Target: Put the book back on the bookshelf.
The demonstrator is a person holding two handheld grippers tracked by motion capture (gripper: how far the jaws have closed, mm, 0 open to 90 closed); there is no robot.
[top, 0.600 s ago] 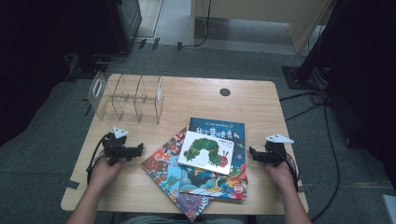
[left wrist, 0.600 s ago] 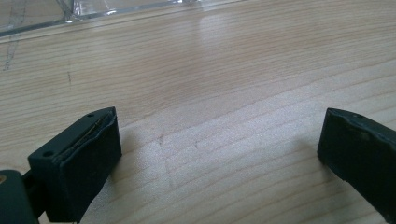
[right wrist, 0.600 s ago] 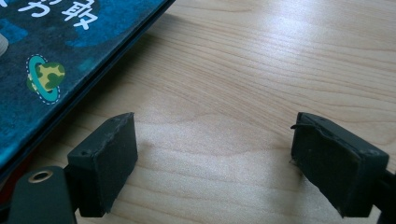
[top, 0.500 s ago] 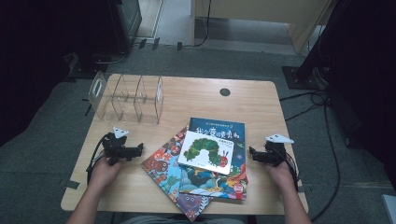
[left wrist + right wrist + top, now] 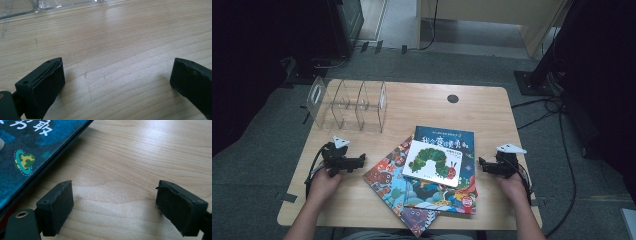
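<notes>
Books (image 5: 432, 182) lie in a loose, fanned pile at the lower centre of the high view, on the wooden tabletop (image 5: 422, 105), between the two tools. Topmost is a white caterpillar book (image 5: 433, 163), resting on a dark blue book (image 5: 451, 140) with pale lettering; under these a patterned red and blue book (image 5: 388, 176) sticks out toward lower left.

At left of the pile, the left tool (image 5: 360, 161) points toward it with a strip of bare wood between its tips and the patterned book's corner (near, not touching). In the left gripper view its jaws stand wide apart over plain wood grain, gripping nothing, with the base of a clear acrylic rack (image 5: 62, 5) across the upper left of that frame.

At right of the pile, the right tool (image 5: 482, 164) points at the blue book's right edge, just beside it. In the right gripper view its jaws are spread wide and empty, and the blue book's cover (image 5: 32, 147) occupies the upper left, its edge running down just past the left-hand jaw.

In the high view the rack (image 5: 347, 102) stands at upper left of the tabletop, well apart from the pile.
</notes>
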